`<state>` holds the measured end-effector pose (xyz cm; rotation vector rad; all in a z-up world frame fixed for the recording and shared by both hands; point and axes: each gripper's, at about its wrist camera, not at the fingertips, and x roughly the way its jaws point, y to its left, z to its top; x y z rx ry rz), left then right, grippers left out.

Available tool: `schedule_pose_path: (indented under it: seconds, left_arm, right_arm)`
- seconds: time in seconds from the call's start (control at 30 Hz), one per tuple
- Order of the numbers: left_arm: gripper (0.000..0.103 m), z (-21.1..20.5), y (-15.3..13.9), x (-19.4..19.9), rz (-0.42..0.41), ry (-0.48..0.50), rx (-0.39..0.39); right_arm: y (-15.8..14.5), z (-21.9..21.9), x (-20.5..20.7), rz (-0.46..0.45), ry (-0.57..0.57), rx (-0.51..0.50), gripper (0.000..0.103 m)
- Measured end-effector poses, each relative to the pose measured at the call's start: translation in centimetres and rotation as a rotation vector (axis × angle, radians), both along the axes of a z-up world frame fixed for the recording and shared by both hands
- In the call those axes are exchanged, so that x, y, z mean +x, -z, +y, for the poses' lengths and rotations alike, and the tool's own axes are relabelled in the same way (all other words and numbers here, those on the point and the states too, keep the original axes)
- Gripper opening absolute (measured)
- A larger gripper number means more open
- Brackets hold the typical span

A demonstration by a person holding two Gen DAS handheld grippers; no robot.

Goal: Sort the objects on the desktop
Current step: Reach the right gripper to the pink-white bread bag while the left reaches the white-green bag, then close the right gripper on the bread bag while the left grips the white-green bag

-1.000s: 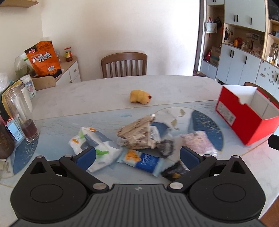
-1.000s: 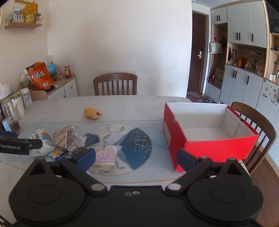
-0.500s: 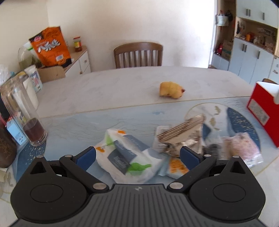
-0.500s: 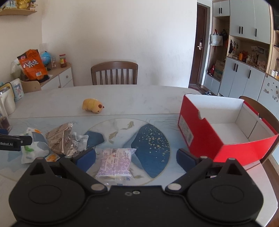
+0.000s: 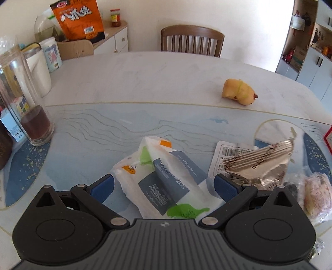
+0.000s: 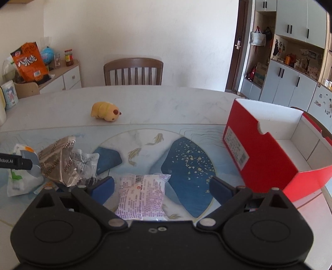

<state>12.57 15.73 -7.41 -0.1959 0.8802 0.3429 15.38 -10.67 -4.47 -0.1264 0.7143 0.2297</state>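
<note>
My left gripper (image 5: 164, 185) is open, with a white tissue pack (image 5: 161, 180) lying between its blue pads on the table. A crumpled silver-brown snack wrapper (image 5: 261, 164) lies just to its right. My right gripper (image 6: 161, 187) is open over a pink-white snack packet (image 6: 143, 195) that lies between its pads. The tissue pack (image 6: 18, 176) and the wrapper (image 6: 60, 164) show at the left of the right wrist view. A yellow plush toy (image 6: 105, 111) lies farther back. An open red box (image 6: 276, 153) stands at the right.
A glass with dark liquid (image 5: 31, 116), a white cup (image 5: 39, 68) and other clutter stand at the table's left edge. A wooden chair (image 6: 133, 71) is behind the table. An orange snack bag (image 5: 79, 19) stands on a side cabinet.
My left gripper has moved left and closer, so the tissue pack now lies between its pads. My right gripper has moved forward and left over the pink packet.
</note>
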Motion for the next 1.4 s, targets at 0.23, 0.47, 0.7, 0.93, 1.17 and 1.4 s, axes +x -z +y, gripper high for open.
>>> schedule_pose_path:
  seconds: [0.23,0.47,0.7,0.93,1.17,1.4]
  left_arm:
    - [0.103,0.4,1.4,1.1,0.026,0.01,-0.031]
    - [0.103,0.7,2.1,1.8,0.026,0.034,-0.063]
    - [0.094,0.9,2.2,2.1,0.013,0.072,-0.077]
    - [0.082,1.4,2.0,2.1,-0.003,0.083,-0.086]
    - [0.069,2.1,1.8,1.4,-0.026,0.078,-0.121]
    - [0.065,2.5,0.7,0.3,-0.078,0.071,-0.125]
  right_arm:
    - [1.8,0.6,1.5,0.044,0.0,-0.039,0.097]
    - [3.1,1.5,2.3,0.073,-0.014,-0.054,0.092]
    - [3.5,2.2,2.5,0.109,-0.046,-0.058,0.078]
    - [3.2,2.5,2.5,0.126,-0.058,-0.052,0.061]
    - [2.7,2.5,2.3,0.141,-0.038,-0.057,0.053]
    - [1.8,1.8,1.6,0.127,-0.017,-0.041,0.052]
